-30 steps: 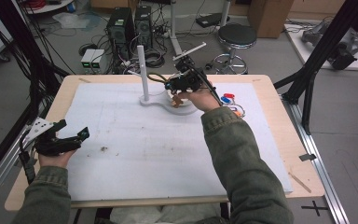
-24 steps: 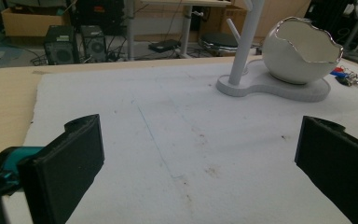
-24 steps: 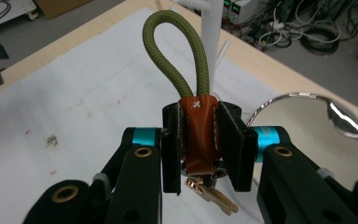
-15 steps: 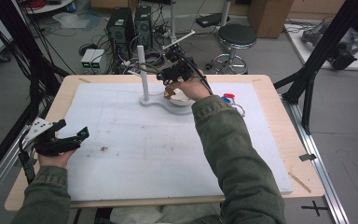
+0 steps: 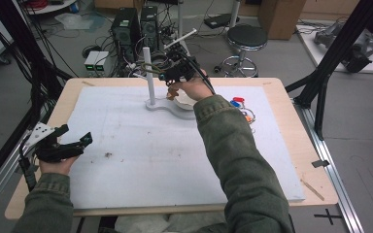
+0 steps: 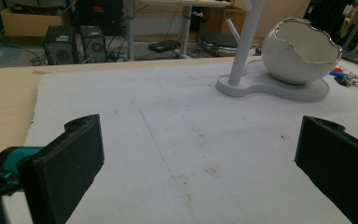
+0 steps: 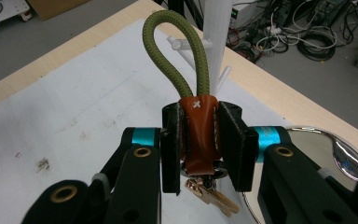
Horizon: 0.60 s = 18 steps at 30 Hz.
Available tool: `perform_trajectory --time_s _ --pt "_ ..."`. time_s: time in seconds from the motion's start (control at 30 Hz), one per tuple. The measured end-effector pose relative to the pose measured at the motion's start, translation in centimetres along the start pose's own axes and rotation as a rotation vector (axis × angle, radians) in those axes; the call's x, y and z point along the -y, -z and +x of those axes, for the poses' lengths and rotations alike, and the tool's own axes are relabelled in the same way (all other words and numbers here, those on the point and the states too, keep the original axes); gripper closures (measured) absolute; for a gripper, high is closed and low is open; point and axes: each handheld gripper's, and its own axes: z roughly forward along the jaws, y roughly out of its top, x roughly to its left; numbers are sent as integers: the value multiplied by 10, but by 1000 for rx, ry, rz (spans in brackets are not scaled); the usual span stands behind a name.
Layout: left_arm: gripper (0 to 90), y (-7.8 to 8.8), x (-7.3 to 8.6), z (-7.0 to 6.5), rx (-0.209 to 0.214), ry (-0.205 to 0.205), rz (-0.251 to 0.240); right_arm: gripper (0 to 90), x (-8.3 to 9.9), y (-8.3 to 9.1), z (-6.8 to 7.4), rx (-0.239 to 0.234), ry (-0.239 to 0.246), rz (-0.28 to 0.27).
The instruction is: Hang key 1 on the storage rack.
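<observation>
A keychain point(image 7: 198, 135) with a brown leather tab, an olive cord loop point(image 7: 168, 46) and brass keys hanging below is clamped in my right gripper point(image 7: 203, 112), which is shut on the tab. In the high view that gripper point(image 5: 167, 76) hovers above the far middle of the table, just right of the white peg stand point(image 5: 148, 73). The loop sits close to the stand's short pegs point(image 7: 186, 44). A white eggshell-shaped bowl point(image 6: 300, 51) rests on the stand's base point(image 6: 270, 86). My left gripper point(image 5: 60, 145) stays low at the near left, open with nothing between its jaws point(image 6: 199, 130).
Red, blue and orange key tags point(image 5: 239, 103) lie right of the bowl. A white foam mat point(image 5: 165, 160) covers most of the wooden table point(image 5: 291, 121). Computer towers point(image 5: 136, 26), cables and a stool point(image 5: 245, 36) stand beyond the far edge.
My right gripper has lifted the keychain from above the bowl and carried it up and left toward the stand's post. The left gripper has stayed put.
</observation>
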Motion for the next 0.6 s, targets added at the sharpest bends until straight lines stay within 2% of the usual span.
perform_trajectory --time_s 0.6 --pt "17 0 0 0 1 0 2 702 0 -20 0 31 -5 39"
